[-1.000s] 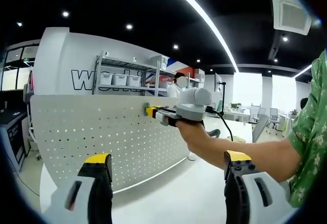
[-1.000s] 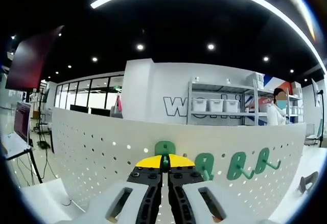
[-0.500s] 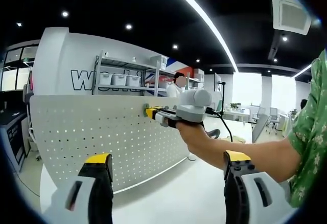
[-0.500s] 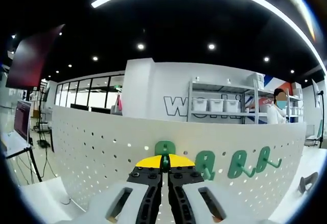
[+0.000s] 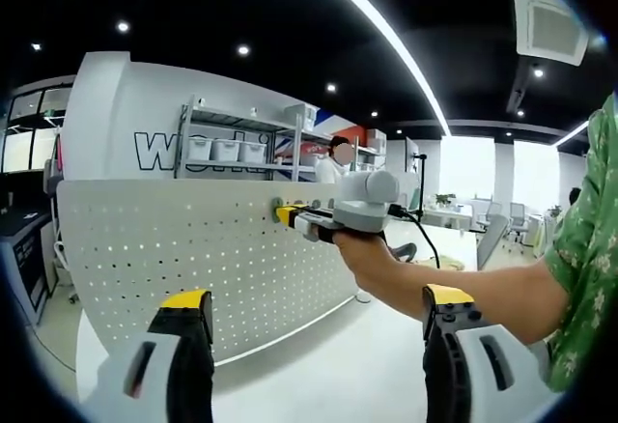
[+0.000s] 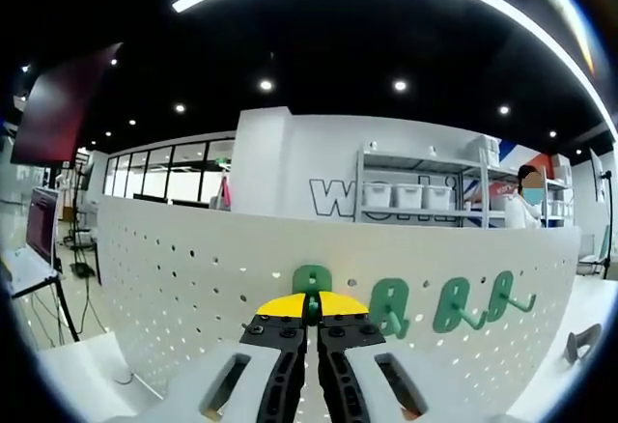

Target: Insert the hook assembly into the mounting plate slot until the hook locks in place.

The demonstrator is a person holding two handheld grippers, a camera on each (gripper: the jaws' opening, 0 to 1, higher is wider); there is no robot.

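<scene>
R gripper [image 6: 309,309] pinches green hook [image 6: 310,280] (jaws closed) at pegboard [image 6: 174,278]; L gripper [image 5: 314,312] agape

A white perforated metal mounting plate [image 6: 193,268] stands upright, curving across the right gripper view from nine o'clock to three o'clock, its face dotted with rows of small round holes. A green plastic hook assembly [image 6: 311,283] sits against the plate near its top edge, at the centre of that view. Three more green plastic hooks [image 6: 454,305] are mounted in a row at about three o'clock, prongs pointing outward. In the left gripper view the same plate [image 5: 145,259] spans nine o'clock to centre.
</scene>
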